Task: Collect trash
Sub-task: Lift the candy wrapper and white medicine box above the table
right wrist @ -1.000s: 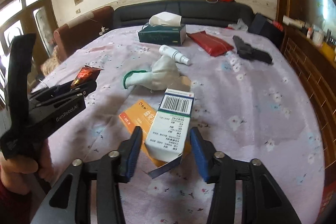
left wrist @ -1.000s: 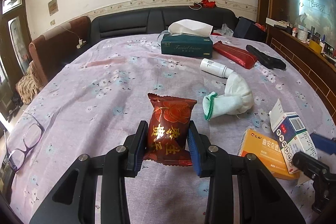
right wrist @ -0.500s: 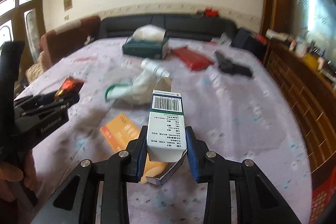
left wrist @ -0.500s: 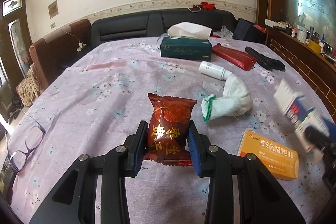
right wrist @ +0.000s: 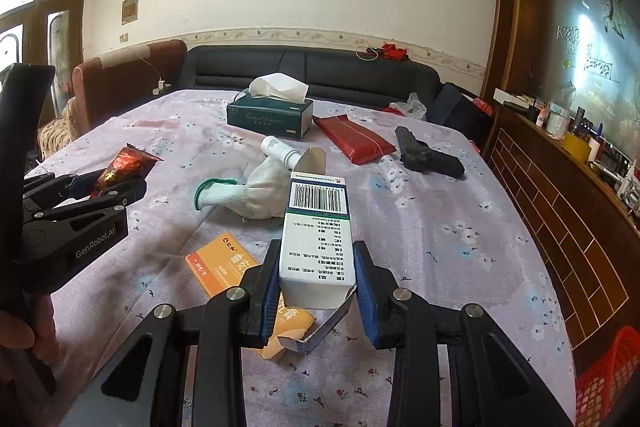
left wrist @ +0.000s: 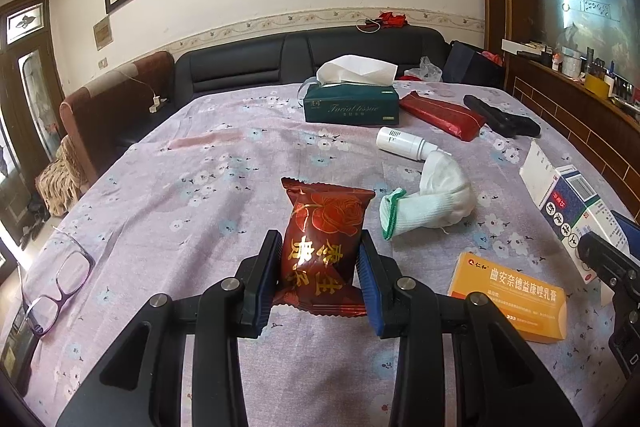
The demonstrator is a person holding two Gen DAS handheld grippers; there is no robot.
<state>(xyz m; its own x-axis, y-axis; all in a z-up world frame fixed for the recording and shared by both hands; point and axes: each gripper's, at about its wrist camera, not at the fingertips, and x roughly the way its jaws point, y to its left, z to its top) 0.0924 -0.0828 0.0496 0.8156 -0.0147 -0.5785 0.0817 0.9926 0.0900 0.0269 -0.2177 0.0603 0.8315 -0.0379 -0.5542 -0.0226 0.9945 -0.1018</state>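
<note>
Trash is held in both grippers above the table (left wrist: 168,163): a glossy, crinkled red wrapper (left wrist: 320,247) is pinched by the left gripper (left wrist: 318,277), and a white carton (right wrist: 316,243), stiff card with both end flaps open, is pinched by the right gripper (right wrist: 316,289). Pickup appears done; carrying to a bin is judged next, possibly the red basket (right wrist: 604,379) at the lower right. An orange box (left wrist: 516,303) and a soft knitted glove (left wrist: 428,203) lie on the floral cloth.
</note>
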